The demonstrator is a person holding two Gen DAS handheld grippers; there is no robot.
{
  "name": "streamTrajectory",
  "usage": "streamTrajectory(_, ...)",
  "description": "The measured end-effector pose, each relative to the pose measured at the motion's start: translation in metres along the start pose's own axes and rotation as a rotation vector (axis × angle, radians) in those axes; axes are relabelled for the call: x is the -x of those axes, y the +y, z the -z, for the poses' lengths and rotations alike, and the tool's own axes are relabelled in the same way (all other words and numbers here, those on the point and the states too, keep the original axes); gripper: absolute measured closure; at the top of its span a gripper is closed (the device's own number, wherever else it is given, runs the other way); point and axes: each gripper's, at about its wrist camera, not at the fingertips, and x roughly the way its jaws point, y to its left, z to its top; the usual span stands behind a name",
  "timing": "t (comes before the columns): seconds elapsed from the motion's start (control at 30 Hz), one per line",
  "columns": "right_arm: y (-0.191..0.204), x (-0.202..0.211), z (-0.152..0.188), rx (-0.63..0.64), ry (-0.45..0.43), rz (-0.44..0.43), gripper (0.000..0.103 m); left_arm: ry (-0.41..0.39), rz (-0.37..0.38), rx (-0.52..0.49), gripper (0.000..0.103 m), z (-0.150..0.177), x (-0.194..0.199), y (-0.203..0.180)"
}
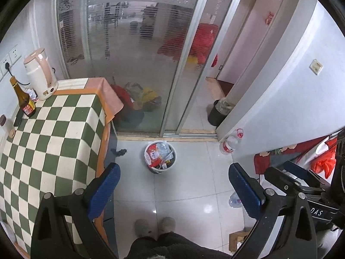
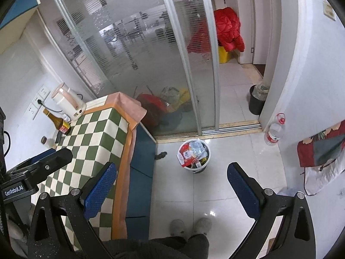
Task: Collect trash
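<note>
- the left gripper (image 1: 173,191) and right gripper (image 2: 171,191) hung with jaws wide, empty.
- the trash bin (image 1: 160,157), heaped full, stood on the floor ahead, beside the desk (image 1: 49,133).
- risk: a careless grab could spill wrappers or tip it.

A: What's lost on you right now?

B: Plenty. The bin (image 1: 160,157) is heaped with wrappers, but their print is too small for me to read, and the heap hides its inside. Behind the frosted glass door (image 1: 133,49) everything smears: red and yellow shapes low down, furniture beyond, none of it nameable.

A: And the table?

B: The checked tablecloth (image 1: 54,133) runs off the lower edge, and my left gripper (image 1: 174,192) covers its near corner. The dark bottle (image 2: 59,122) has a label I can't make out.

A: That scrap on the floor?

B: The dark lump (image 2: 160,155) by the cabinet is too small to tell.
</note>
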Motion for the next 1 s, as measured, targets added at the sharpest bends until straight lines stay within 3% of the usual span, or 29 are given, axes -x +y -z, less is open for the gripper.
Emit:
streamTrajectory(0.47, -0.007, 0.002, 0.002, 0.010, 0.058, -0.036, 0.000, 0.068, 0.017, 0.055, 0.000, 0.013, 0.004, -0.009)
streamTrajectory(1.0, -0.006, 0.000, -0.001, 0.018, 0.073, -0.055, 0.000, 0.096, 0.001, 0.037, 0.000, 0.015, 0.000, -0.015)
